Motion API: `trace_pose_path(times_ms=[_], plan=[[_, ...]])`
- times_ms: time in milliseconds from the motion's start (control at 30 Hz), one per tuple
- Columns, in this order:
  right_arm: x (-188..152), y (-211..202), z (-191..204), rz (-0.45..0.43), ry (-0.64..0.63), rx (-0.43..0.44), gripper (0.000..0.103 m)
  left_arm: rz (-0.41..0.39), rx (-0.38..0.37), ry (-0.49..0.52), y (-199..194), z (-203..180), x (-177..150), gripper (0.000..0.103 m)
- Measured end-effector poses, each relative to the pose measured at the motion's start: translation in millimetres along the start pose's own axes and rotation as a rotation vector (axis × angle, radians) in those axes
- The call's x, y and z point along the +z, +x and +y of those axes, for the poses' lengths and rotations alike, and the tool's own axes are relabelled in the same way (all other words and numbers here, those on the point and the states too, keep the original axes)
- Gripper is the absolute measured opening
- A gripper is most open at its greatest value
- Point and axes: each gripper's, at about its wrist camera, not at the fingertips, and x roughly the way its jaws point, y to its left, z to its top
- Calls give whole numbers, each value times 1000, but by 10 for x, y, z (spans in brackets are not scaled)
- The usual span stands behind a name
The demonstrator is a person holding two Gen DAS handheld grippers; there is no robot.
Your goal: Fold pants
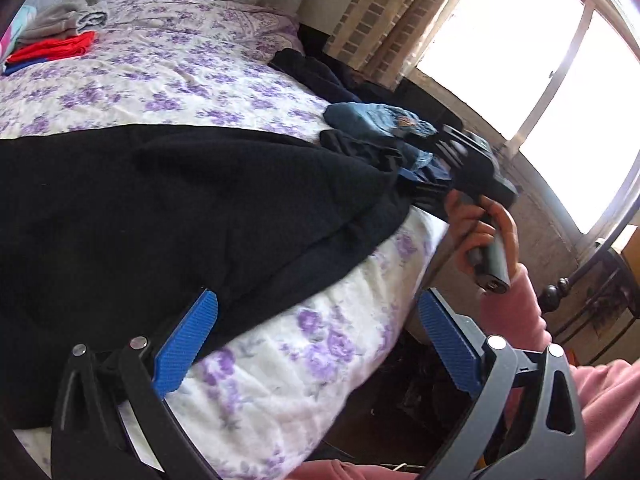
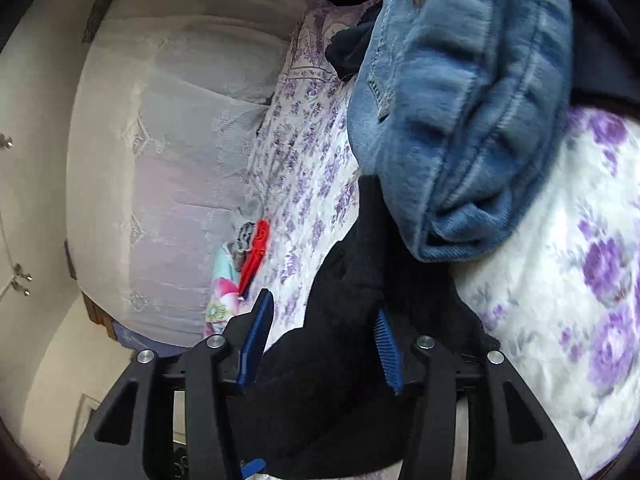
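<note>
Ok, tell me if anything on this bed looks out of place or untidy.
The black pants lie bunched, one edge spilling over the side of the bed. Beyond them, blue jeans sit crumpled in a heap with other dark clothes rather than folded. A small stack of folded clothes at the far corner looks tidy.

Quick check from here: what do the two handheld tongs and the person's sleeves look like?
Both tongs, left and right, have dark grey or black angular arms with triangular cut-outs and round silver bolts. Their fingers carry ribbed blue pads. The right one has a dark grey handle. The person wears a pink sleeve.
</note>
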Motion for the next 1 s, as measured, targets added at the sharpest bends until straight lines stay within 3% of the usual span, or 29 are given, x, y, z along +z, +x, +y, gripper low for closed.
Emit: trace_pose_path(times_ms=[33,67,133,233,333,433,567,700,767,833,900,967,1000], plan=[[28,64,79,7,-32,-38,10,6,-13,3,18,-34,-11,98],[51,128,219,22,-92,-53,5,10,-10,6,33,-58,-22,98],[25,61,517,-6,-191,-20,5,11,6,20,57,-99,-37,98],[-52,-382,971,-134,-305,140,5,10,-15,5,80,-131,-24,98],[-100,-654,955,-188,-294,220,5,16,-77,-22,124,-145,7,98],[-116,-785,805,-187,-286,214,5,9,-136,-73,200,-141,50,98],[-170,-895,639,-176,-290,206,5,-63,-197,-257,182,97,129,98],[-187,-974,677,-176,-321,222,5,-115,-175,-385,155,283,166,96],[-194,-1011,668,-176,-328,240,5,-150,-165,-415,81,317,178,86],[-201,-1031,614,-184,-344,260,5,-179,-175,-421,1,342,182,66],[-238,-1023,460,-183,-368,261,5,-191,-154,-422,-31,388,187,56],[-288,-951,135,-155,-291,191,5,-161,-142,-446,2,490,116,53],[-315,-901,-71,-131,-229,145,5,-136,-140,-468,37,558,63,45]])
